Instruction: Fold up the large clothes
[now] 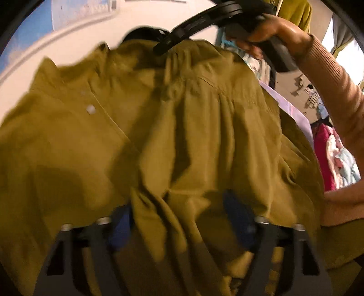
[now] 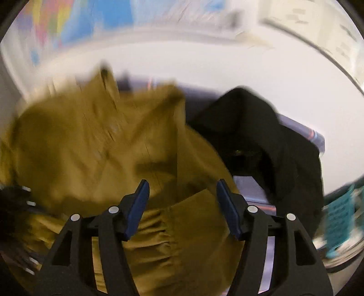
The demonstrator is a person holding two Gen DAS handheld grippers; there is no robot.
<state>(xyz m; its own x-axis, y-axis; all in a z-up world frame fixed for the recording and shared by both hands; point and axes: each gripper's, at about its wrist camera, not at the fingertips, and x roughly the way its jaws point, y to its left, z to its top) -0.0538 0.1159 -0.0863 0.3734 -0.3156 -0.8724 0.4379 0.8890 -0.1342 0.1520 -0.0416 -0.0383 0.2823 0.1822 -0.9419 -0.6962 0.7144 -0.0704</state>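
Note:
An olive button-up shirt lies crumpled on the white table, its white buttons at the left. My left gripper points down at the shirt's near part. Its blue pads stand apart, with a loose bunch of olive cloth between them and no clear pinch. My right gripper, held by a hand, hovers over the shirt's far edge. In the right wrist view the right gripper is open above the olive shirt, nothing between its pads. Both views are blurred.
A black garment lies on the table just right of the shirt. A teal basket stands at the right edge. A pile of pink and pale-blue clothes sits beyond a beige sleeve. A colourful map hangs on the wall.

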